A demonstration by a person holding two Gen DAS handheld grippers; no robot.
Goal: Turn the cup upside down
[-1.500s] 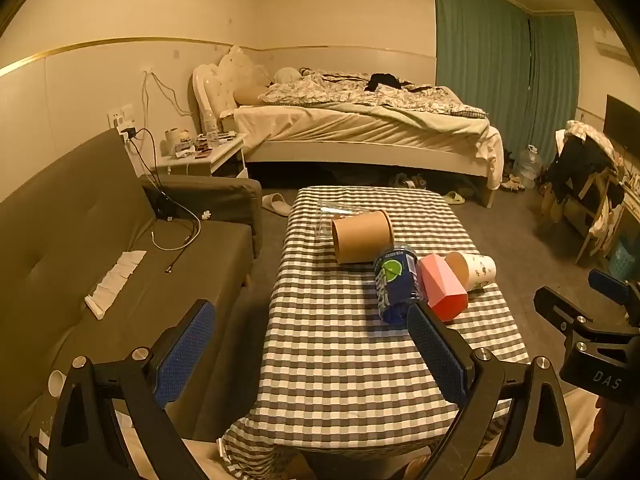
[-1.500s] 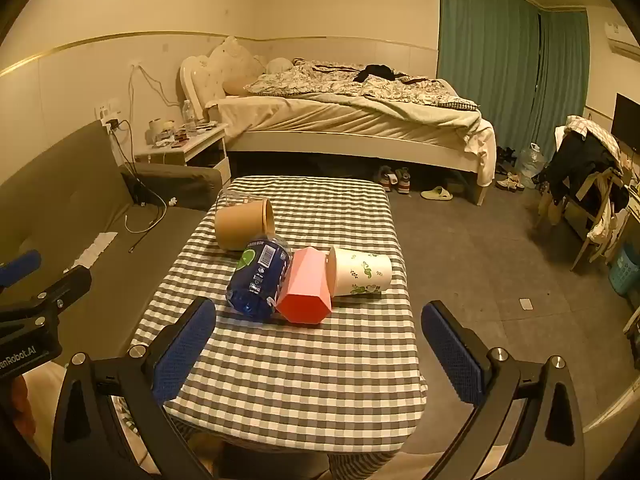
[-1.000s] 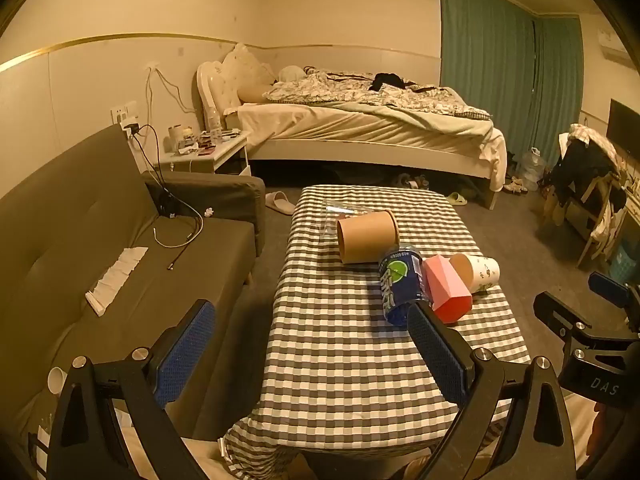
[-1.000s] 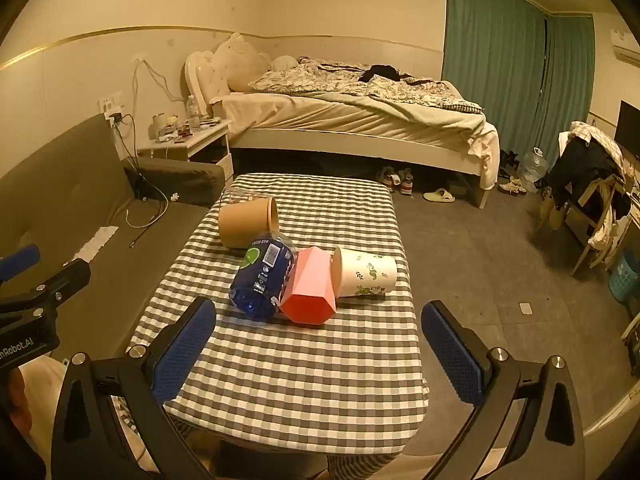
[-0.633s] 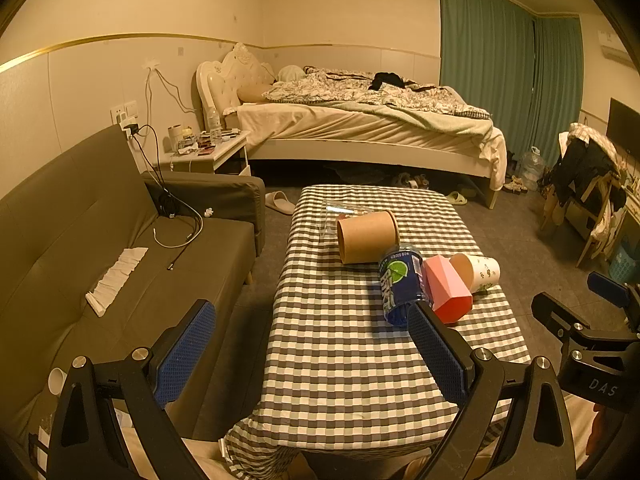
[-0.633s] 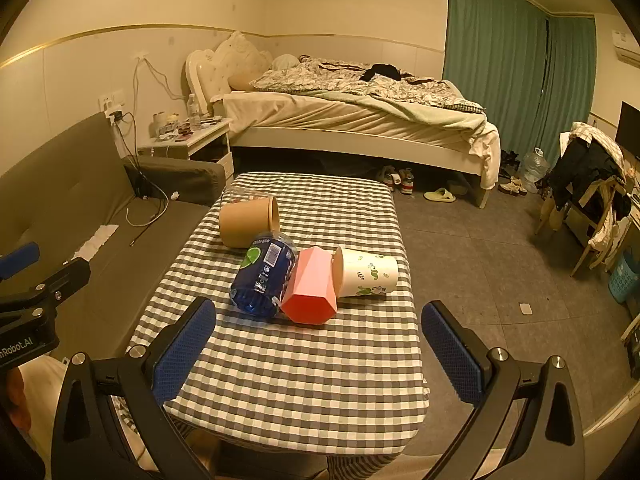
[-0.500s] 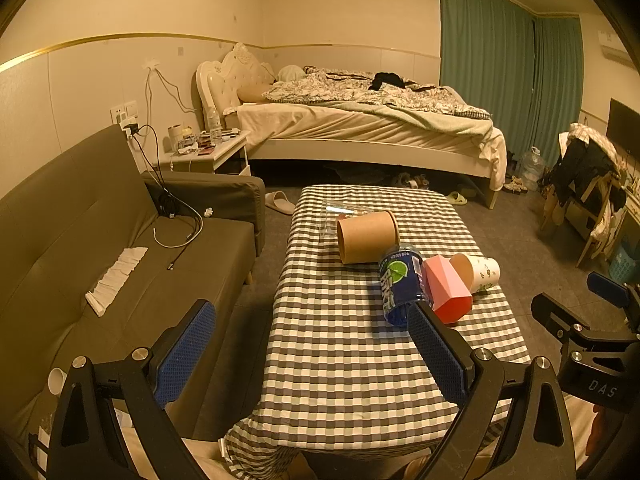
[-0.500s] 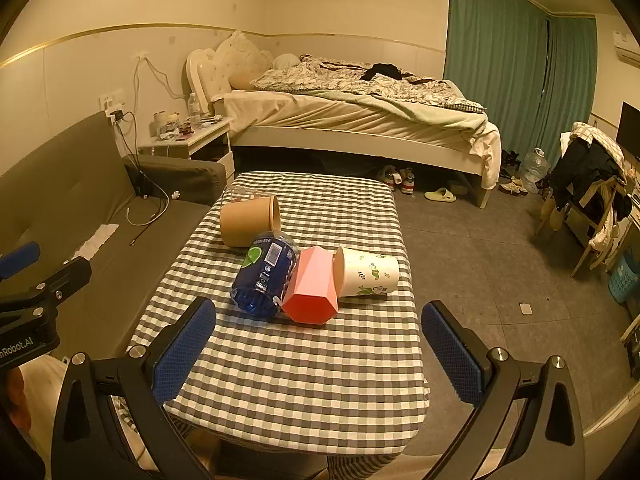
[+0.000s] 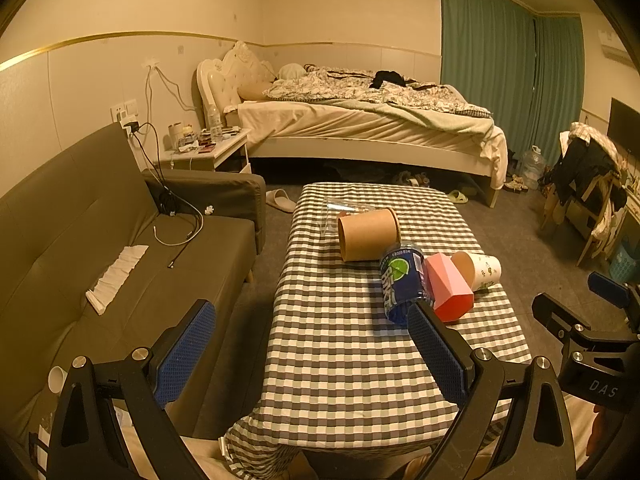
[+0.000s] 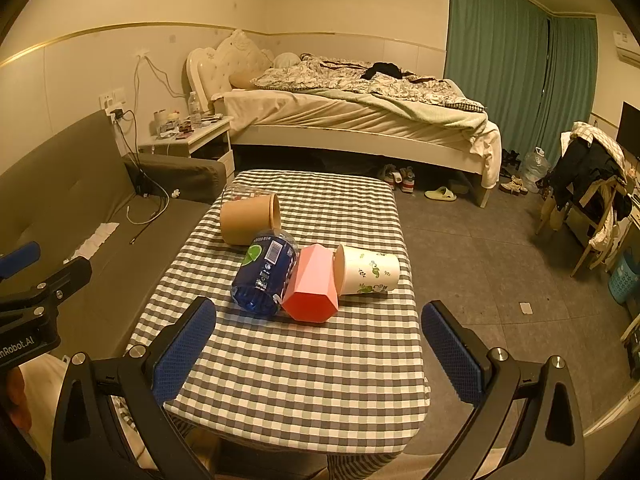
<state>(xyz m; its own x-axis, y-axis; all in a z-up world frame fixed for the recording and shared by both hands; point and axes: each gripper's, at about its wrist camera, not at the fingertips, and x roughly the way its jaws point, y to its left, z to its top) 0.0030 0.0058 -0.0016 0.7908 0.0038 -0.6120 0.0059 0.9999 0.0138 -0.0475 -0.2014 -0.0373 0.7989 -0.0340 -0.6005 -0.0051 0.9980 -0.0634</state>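
- We can barely make out a clear plastic cup [image 10: 240,194] behind the brown paper cup [image 10: 249,220]; its far side is hidden and its outline fades into the checks.
- The white leaf-print cup [image 10: 368,270] lies on its side near the tabletop's [image 10: 304,376] right edge, mouth against the pink faceted cup [image 10: 313,284]; the touching rim is partly hidden.
- The blue bottle [image 10: 266,272] lies beside the pink one, touching it.
- Our left hand-held gripper [image 9: 312,356] hangs wide apart and empty above the near edge; its lower frame is cut off.
- Our right hand-held gripper [image 10: 318,352] is likewise spread wide, gripping nothing.
- The near half of the cloth lies bare between us and the cluster.
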